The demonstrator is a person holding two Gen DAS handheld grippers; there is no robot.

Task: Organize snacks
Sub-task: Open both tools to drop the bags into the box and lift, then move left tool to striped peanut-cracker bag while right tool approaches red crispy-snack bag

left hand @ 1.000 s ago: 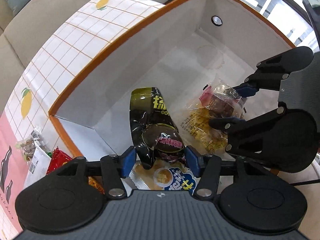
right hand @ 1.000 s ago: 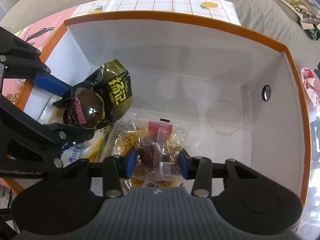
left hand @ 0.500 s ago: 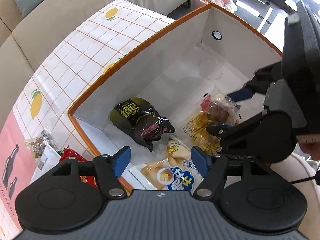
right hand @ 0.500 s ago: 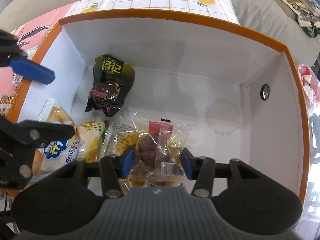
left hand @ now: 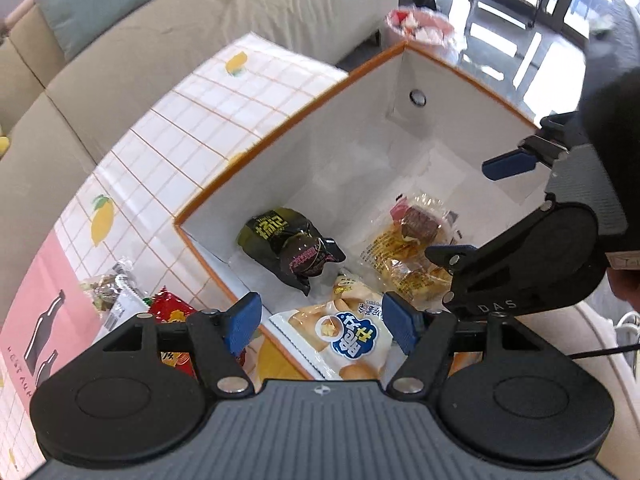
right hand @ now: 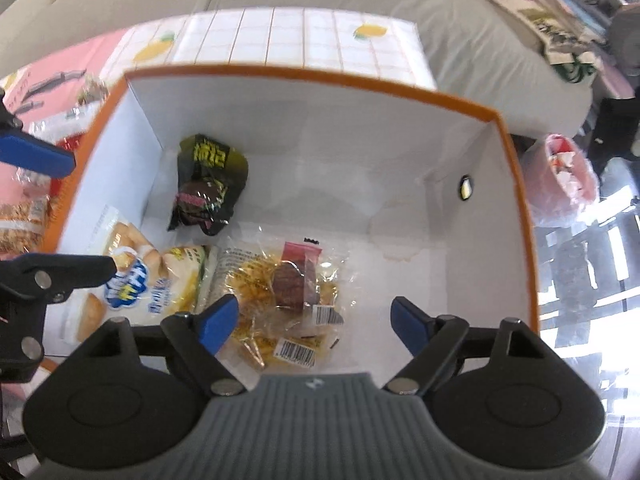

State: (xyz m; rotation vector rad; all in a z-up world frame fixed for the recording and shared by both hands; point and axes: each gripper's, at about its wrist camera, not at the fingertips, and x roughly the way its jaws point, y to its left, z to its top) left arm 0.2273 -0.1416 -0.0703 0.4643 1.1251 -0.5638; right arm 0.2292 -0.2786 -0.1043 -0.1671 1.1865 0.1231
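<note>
A white box with an orange rim (left hand: 288, 120) (right hand: 320, 76) holds the snacks. A dark green and black bag (left hand: 288, 244) (right hand: 208, 184) lies on its floor near the left wall. Beside it lie a clear packet with a brown cake (left hand: 416, 228) (right hand: 292, 284) and a white and blue bread bag (left hand: 348, 336) (right hand: 132, 284). My left gripper (left hand: 322, 322) (right hand: 56, 212) hangs open above the bread bag, holding nothing. My right gripper (right hand: 314, 320) (left hand: 480, 208) is above the clear packet; its jaws are opening, and the pads touch nothing.
Outside the box, a red packet (left hand: 172, 308) and a clear nut packet (left hand: 108, 288) lie on the lemon-print cloth (left hand: 200, 128). A beige sofa (left hand: 160, 40) runs behind. A pink-lined bin (left hand: 420, 24) (right hand: 564, 184) stands past the box's far corner.
Both grippers opened and rose out of the box. The left one let go of the dark bag and the right one let go of the clear packet; both now lie on the box floor.
</note>
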